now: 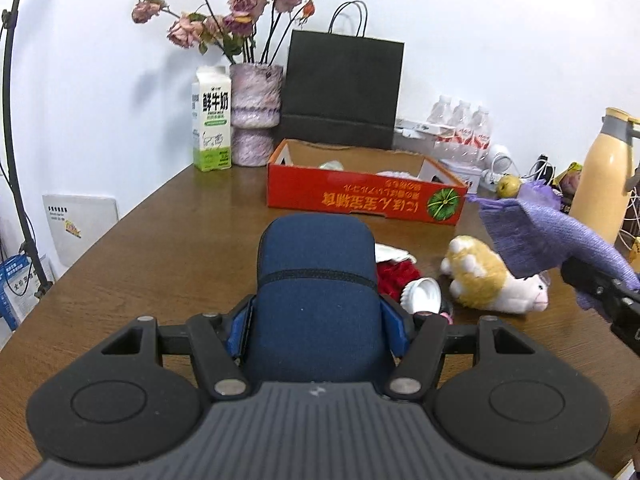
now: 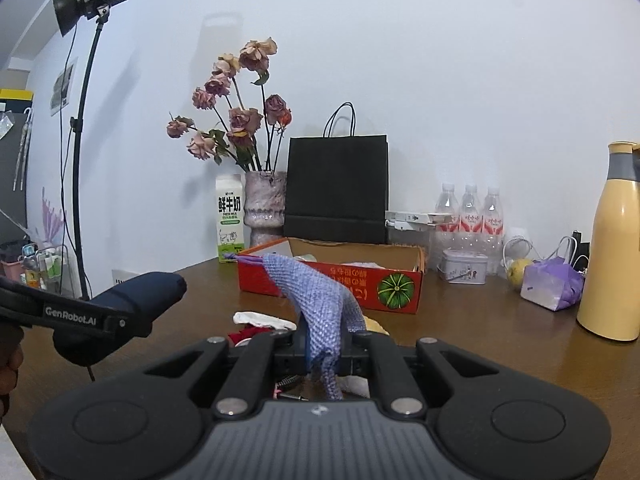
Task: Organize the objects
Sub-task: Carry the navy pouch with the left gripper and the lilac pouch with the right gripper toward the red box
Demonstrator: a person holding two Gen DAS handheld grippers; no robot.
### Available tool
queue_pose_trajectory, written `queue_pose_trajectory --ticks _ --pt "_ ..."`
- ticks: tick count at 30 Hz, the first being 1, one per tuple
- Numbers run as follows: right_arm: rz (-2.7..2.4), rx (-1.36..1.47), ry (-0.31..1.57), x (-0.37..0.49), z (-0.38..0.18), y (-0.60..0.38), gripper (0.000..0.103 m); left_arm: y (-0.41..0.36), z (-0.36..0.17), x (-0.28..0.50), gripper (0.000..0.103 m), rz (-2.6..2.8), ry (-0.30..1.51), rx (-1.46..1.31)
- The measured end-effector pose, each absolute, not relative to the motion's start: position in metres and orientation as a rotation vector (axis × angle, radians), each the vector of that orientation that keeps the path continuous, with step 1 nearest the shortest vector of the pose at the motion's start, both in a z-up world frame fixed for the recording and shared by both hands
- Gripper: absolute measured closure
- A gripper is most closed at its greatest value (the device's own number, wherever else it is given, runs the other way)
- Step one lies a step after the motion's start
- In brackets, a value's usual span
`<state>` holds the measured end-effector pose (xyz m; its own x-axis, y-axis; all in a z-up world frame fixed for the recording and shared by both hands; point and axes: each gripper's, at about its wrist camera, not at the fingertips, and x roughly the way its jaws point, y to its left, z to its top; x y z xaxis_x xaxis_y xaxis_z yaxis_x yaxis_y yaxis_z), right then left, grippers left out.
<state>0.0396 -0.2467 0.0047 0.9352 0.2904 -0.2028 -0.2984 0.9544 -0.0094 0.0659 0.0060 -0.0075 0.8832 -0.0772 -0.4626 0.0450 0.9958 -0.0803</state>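
My left gripper is shut on a dark blue zippered case, which it holds above the brown table. The same case shows at the left of the right wrist view. My right gripper is shut on a purple knitted cloth, which sticks up from the jaws. From the left wrist view that purple cloth hangs at the right, over a yellow and white plush toy. An open red cardboard box lies ahead of both grippers.
A white cup and a red and white cloth lie by the plush toy. Milk carton, flower vase, black paper bag and water bottles line the back. A yellow flask stands right.
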Motion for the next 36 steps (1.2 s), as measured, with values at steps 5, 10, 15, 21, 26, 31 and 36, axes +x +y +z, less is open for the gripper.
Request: queue_pose_trajectory --ticks 5,10,15,21,26,31,36 --pt "0.287 -0.041 0.208 0.043 0.007 -0.246 0.095 0.001 -0.002 0.065 0.038 -0.073 0.471 -0.057" --pt "0.284 -0.042 0.201 0.047 0.011 -0.245 0.095 -0.005 0.002 0.065 0.038 -0.081 0.458 -0.052" --pt "0.278 -0.050 0.200 0.057 0.017 -0.243 0.095 -0.010 0.007 0.073 0.038 -0.092 0.448 -0.052" --pt "0.276 -0.050 0.190 0.073 0.024 -0.240 0.095 -0.014 0.015 0.086 0.038 -0.108 0.434 -0.066" --pt "0.272 -0.047 0.187 0.090 0.030 -0.236 0.095 -0.015 0.021 0.103 0.038 -0.107 0.430 -0.089" --pt "0.273 -0.045 0.180 0.108 0.037 -0.232 0.095 -0.014 0.028 0.121 0.038 -0.095 0.419 -0.103" --pt "0.276 -0.048 0.180 0.129 0.044 -0.227 0.095 -0.015 0.037 0.141 0.038 -0.086 0.417 -0.112"
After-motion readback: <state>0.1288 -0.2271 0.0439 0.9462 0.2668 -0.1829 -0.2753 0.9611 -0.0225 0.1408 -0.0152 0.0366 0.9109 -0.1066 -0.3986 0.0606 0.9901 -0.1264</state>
